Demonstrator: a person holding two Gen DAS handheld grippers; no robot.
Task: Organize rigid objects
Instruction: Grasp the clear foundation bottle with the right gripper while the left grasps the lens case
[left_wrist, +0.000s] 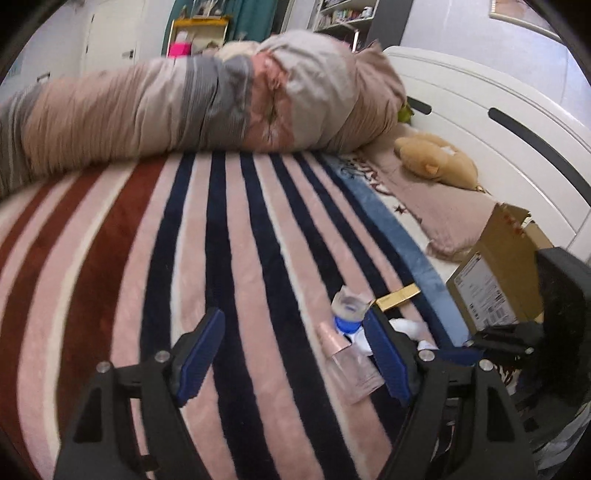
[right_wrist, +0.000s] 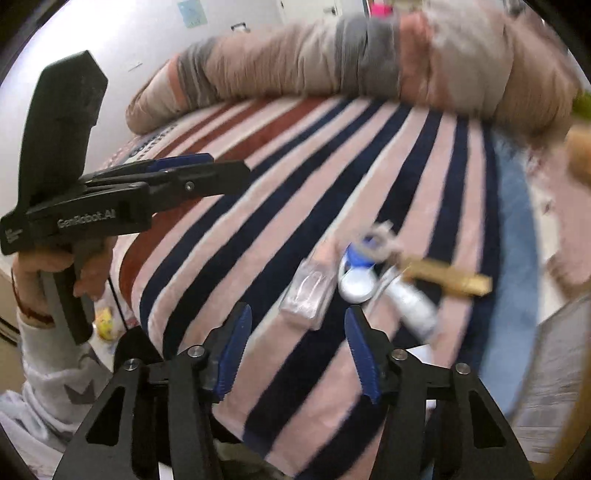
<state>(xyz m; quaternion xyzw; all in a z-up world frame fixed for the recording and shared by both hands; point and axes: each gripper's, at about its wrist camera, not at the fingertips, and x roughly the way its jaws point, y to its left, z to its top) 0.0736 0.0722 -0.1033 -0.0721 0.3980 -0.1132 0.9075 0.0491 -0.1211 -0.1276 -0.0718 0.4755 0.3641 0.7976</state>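
Several small items lie together on a striped blanket (left_wrist: 236, 240): a clear perfume bottle with a pink cap (left_wrist: 349, 365) (right_wrist: 308, 293), a blue-and-white bottle with a clear cap (left_wrist: 349, 314) (right_wrist: 356, 273), a white tube (right_wrist: 410, 302) and a gold bar-shaped box (left_wrist: 399, 297) (right_wrist: 448, 280). My left gripper (left_wrist: 295, 350) is open and empty, its right finger beside the perfume bottle. My right gripper (right_wrist: 295, 350) is open and empty, just short of the perfume bottle. The left gripper also shows at the left of the right wrist view (right_wrist: 207, 173).
A rolled duvet (left_wrist: 184, 107) lies across the far side of the bed. An open cardboard box (left_wrist: 498, 273) stands at the right, next to a tan plush toy (left_wrist: 436, 157) and a white headboard (left_wrist: 517, 147).
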